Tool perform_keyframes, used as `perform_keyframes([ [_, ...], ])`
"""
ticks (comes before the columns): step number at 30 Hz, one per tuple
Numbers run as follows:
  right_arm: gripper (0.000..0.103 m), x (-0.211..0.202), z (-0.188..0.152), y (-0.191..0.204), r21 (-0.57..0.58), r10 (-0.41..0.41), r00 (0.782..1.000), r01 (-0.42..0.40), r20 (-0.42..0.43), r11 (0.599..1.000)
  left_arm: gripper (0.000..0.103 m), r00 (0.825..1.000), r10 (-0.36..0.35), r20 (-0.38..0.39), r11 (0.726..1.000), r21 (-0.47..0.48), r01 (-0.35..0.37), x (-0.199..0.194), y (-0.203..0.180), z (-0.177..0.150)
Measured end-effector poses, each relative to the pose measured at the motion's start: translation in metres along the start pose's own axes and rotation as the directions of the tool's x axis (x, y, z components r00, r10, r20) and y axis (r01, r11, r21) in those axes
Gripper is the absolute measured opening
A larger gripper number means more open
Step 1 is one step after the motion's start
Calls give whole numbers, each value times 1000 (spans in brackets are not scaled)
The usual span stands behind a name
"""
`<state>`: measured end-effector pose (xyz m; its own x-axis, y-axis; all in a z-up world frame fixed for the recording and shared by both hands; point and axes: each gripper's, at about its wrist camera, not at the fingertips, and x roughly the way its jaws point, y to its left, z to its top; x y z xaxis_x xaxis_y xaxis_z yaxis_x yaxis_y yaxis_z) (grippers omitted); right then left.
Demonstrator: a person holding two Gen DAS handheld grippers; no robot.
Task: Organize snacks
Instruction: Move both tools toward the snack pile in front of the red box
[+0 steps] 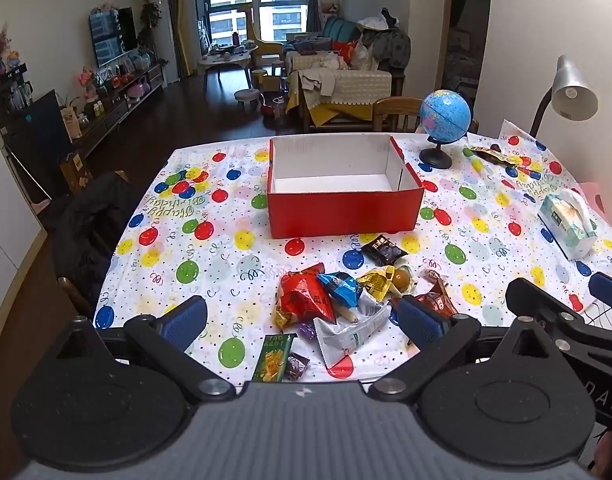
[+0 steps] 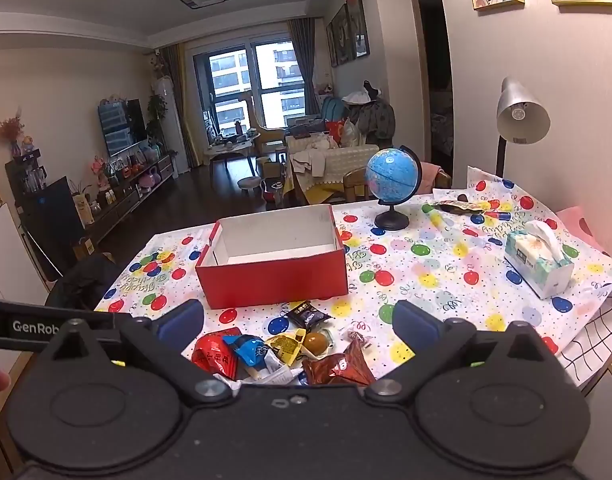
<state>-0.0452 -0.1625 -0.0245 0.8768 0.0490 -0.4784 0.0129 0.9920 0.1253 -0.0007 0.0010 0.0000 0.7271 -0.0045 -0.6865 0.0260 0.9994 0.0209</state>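
Note:
An empty red box (image 1: 346,210) with a white inside stands mid-table, also in the right wrist view (image 2: 273,284). In front of it lies a pile of snack packets: a red bag (image 1: 306,298), a blue packet (image 1: 342,286), a yellow packet (image 1: 376,282), a black packet (image 1: 384,250), a white packet (image 1: 350,334) and a green box (image 1: 273,358). My left gripper (image 1: 301,322) is open, above the pile's near side. My right gripper (image 2: 297,326) is open over the same pile (image 2: 281,354), holding nothing; it shows at the right of the left wrist view (image 1: 566,300).
A blue globe (image 1: 444,120) stands behind the box at right. A tissue pack (image 1: 570,224) lies at the right edge, more packets (image 1: 494,156) at the far right. A desk lamp (image 1: 570,92) leans over that corner. A chair with a dark jacket (image 1: 89,224) is at the left.

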Motion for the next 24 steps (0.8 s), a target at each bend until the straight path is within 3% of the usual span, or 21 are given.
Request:
perform_keyframes([
  [13, 101, -1, 0, 0, -3, 0, 1000, 0, 4, 1000, 102, 999, 7, -40, 1000, 11, -6, 1, 0, 1],
  [24, 101, -1, 0, 1, -5, 1, 1000, -1, 7, 1000, 102, 1000, 6, -29, 1000, 7, -5, 4, 6, -6],
])
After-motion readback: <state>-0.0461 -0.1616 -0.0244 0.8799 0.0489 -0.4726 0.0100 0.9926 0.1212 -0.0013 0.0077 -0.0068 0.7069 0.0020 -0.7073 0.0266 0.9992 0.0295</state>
